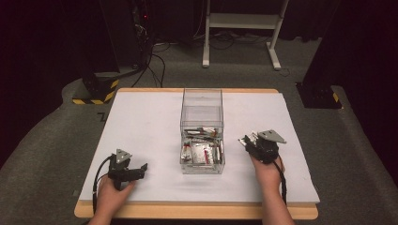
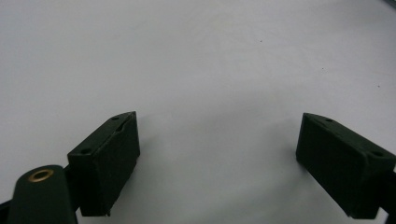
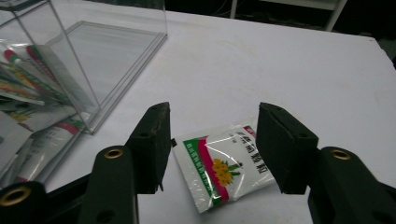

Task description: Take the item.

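The right gripper (image 3: pixel 212 140) is held just to the right of the clear box (image 1: pixel 202 136), its jaws spread wide. A sachet (image 3: pixel 223 164) printed with yellow flowers and green and pink bands is seen lying flat on the white table (image 1: pixel 141 122) between those jaws, gripped by neither. More sachets are seen piled inside the clear box. The left gripper (image 2: pixel 217 158) is held over bare table well to the left of the box, its jaws spread, with nothing between them.

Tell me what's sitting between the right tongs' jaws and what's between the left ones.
In the right gripper view, a sachet printed with yellow flowers lies flat on the white table between the open right tongs. In the left gripper view, the left tongs span bare table.
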Available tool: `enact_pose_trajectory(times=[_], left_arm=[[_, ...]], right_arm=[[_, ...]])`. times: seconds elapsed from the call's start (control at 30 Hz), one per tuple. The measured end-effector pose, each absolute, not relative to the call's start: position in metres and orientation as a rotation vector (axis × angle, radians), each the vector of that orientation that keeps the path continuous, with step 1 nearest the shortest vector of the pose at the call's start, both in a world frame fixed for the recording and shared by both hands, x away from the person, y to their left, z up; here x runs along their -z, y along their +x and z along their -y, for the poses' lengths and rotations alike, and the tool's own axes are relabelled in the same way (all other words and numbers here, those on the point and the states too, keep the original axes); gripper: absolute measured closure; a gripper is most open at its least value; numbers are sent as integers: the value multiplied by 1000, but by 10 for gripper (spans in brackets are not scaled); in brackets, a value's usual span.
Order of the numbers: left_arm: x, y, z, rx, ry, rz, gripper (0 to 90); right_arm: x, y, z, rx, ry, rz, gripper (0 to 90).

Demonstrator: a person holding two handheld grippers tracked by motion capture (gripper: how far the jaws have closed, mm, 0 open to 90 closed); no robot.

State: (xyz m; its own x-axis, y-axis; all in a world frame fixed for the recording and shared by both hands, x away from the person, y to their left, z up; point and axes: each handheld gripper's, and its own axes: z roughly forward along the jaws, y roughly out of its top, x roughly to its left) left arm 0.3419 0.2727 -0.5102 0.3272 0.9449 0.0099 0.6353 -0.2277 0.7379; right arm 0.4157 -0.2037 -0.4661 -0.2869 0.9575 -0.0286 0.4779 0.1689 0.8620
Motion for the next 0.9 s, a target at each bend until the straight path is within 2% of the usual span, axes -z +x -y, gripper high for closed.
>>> enact_pose_trajectory(times=[0.23, 0.67, 0.9], left_arm=[[510, 342, -273, -623, 1962, -1385, 137], [510, 342, -273, -623, 1955, -1387, 137], [510, 342, -273, -623, 1955, -1388, 137]], right_arm=[[468, 408, 186, -1019, 1325, -1899, 375], [480, 381, 164, -1003, 1308, -2019, 333], [497, 363, 152, -903, 1311, -2149, 265]])
